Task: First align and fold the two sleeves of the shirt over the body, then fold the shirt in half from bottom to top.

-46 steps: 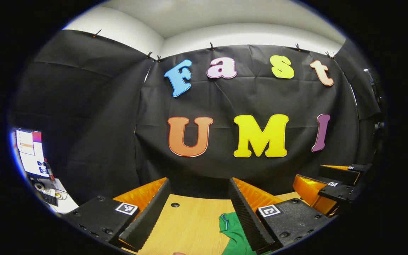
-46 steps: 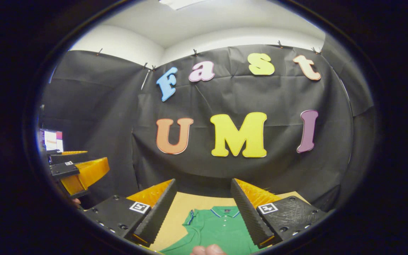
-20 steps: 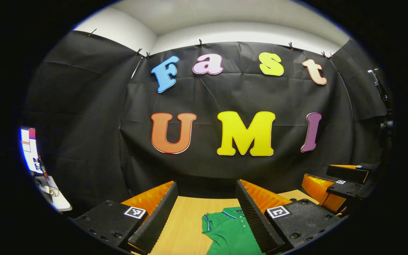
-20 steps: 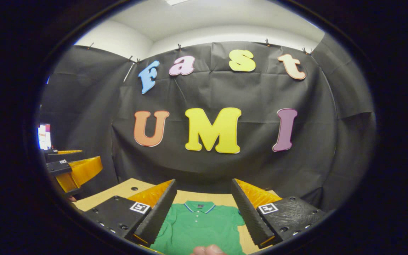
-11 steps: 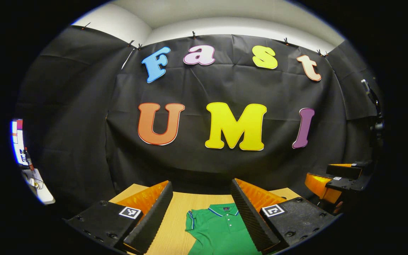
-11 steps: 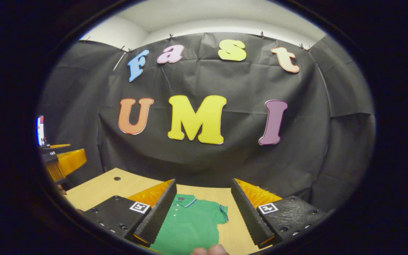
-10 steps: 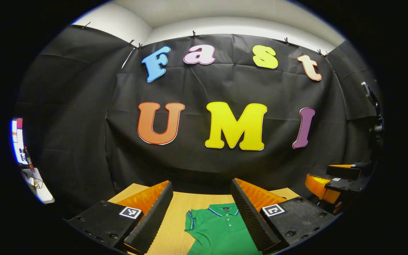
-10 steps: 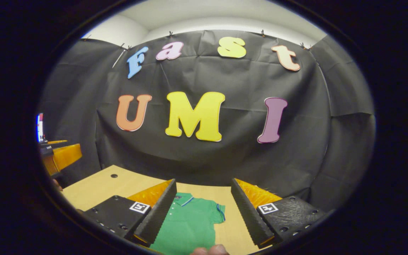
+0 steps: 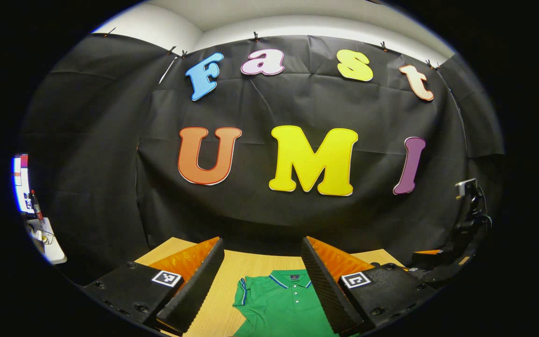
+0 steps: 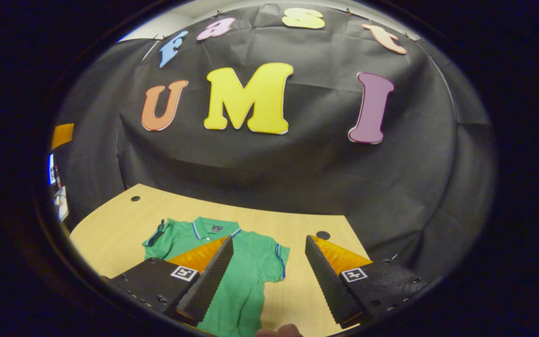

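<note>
**Green shirt flat on the worktop, both grippers spread above it**

The green polo shirt (image 10: 246,267) lies flat on the wooden worktop (image 10: 120,224), collar toward the black cloth wall, both short sleeves out to the sides — not yet folded. In the right gripper view far more of it shows than half a second ago: collar, both sleeves and much of the body, where only one shoulder and sleeve showed before. The right gripper (image 10: 269,271) has tipped downward over the shirt's right sleeve, its jaws wide apart and holding nothing; a fingertip (image 10: 281,331) shows at the bottom edge.

In the left gripper view the shirt (image 9: 283,304) sits between the spread jaws of the left gripper (image 9: 262,281), which is empty too — this view has barely shifted. The other gripper (image 9: 431,267), at the right edge, has dropped lower.
</note>
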{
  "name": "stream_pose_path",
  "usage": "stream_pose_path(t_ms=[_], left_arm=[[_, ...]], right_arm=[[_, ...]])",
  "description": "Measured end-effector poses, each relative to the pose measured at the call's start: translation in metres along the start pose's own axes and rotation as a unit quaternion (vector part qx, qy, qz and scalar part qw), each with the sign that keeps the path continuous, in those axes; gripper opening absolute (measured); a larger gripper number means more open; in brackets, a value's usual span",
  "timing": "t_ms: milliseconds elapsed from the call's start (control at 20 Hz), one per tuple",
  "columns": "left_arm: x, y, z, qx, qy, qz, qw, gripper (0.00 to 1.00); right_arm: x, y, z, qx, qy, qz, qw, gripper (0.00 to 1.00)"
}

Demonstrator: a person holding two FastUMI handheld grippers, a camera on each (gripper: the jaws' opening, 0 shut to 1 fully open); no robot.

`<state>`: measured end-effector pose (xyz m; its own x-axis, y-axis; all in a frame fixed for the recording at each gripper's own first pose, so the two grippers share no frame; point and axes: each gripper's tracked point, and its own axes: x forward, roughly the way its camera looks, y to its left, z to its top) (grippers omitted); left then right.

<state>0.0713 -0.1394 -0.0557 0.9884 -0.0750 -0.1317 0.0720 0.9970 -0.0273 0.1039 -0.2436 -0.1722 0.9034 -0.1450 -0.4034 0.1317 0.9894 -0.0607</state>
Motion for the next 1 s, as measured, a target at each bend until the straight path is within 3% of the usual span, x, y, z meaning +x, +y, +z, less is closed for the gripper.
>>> stream_pose_path(t_ms=[150, 250, 400, 750, 850, 900, 1000], left_arm=[[0.007, -0.003, -0.011, 0.002, 0.016, 0.011, 1.0, 1.0], [0.012, -0.001, -0.018, 0.002, 0.029, 0.018, 0.999, 1.0], [0.018, 0.002, -0.019, 0.005, 0.032, 0.03, 0.999, 1.0], [0.029, -0.002, -0.037, -0.006, 0.062, 0.039, 0.997, 1.0], [0.03, -0.003, -0.039, -0.005, 0.064, 0.042, 0.997, 1.0], [0.031, -0.004, -0.04, -0.004, 0.066, 0.042, 0.997, 1.0], [0.032, -0.005, -0.044, 0.001, 0.072, 0.043, 0.996, 1.0]], right_arm=[[0.04, -0.008, -0.028, 0.026, 0.041, 0.013, 0.999, 0.96], [0.069, -0.018, -0.047, 0.035, 0.065, 0.003, 0.997, 0.95], [0.104, -0.035, -0.068, 0.001, 0.087, -0.017, 0.996, 0.95], [0.163, -0.027, -0.124, 0.01, 0.165, 0.021, 0.986, 0.95], [0.175, -0.029, -0.14, 0.018, 0.186, 0.024, 0.982, 0.91], [0.18, -0.03, -0.145, 0.018, 0.193, 0.026, 0.981, 0.8], [0.188, -0.028, -0.154, 0.015, 0.207, 0.032, 0.978, 0.69]])
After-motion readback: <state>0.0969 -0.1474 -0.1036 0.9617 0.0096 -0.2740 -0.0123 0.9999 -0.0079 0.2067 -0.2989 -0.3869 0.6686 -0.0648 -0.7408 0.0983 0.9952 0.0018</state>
